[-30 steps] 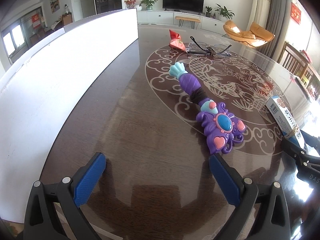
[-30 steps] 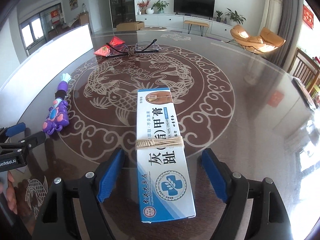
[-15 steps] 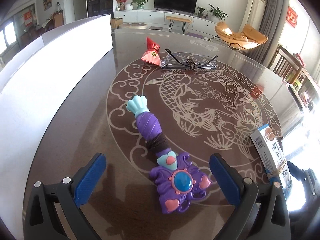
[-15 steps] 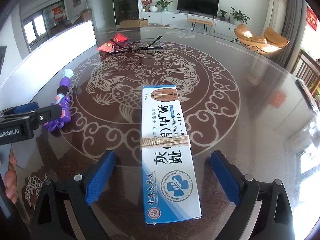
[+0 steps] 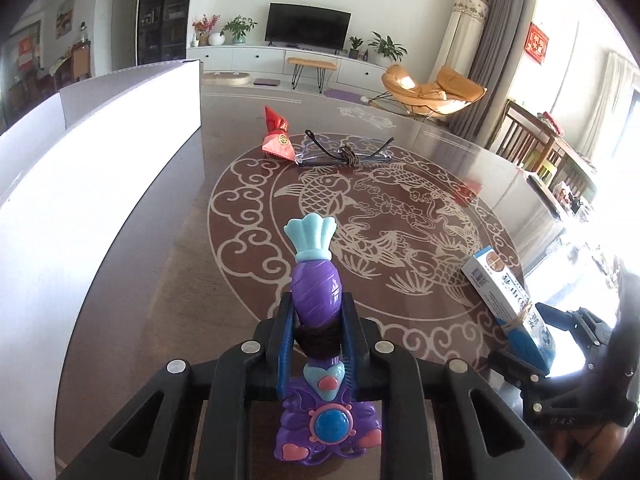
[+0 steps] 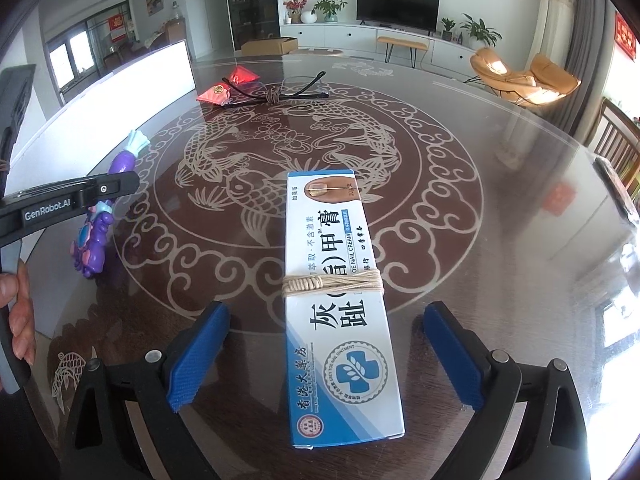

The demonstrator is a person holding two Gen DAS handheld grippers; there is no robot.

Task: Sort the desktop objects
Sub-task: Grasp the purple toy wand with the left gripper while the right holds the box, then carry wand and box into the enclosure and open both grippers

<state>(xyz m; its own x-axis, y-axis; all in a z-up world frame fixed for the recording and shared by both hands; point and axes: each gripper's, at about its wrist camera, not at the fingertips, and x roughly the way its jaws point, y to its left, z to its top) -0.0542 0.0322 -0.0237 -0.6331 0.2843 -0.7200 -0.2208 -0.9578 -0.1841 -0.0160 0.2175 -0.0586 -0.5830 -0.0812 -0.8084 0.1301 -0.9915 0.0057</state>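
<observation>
- On the round, glass-topped table with its carved fish pattern, the left gripper is clenched on the purple toy wand, its blue pads pressing the dark band wound around the handle.
- The wand's long axis runs straight along the gripper's fingers: the pale blue fan-shaped tip points away from the camera toward the table's far side, and the ornate head with its blue gem and pink hearts lies back between the black finger arms.
- In the right wrist view the wand sits at the table's left part, head nearer the viewer, tip slanting up and away; whether it touches the glass cannot be told.
- The right gripper is released and its jaws are opening, with the white and blue ointment box lying between them, clear of both pads.
- The box lies flat, long axis along the gripper's line, its near end by the camera and its far end toward the table's centre; a tan string is wound across its middle.
- A white board stands along the table's left edge, just beside the wand's side of the table.
- Far across lie a red packet and folded glasses, touching each other, well apart from both grippers.
- Between them and the wand the patterned tabletop is bare, as is the table's right part beyond the box.
</observation>
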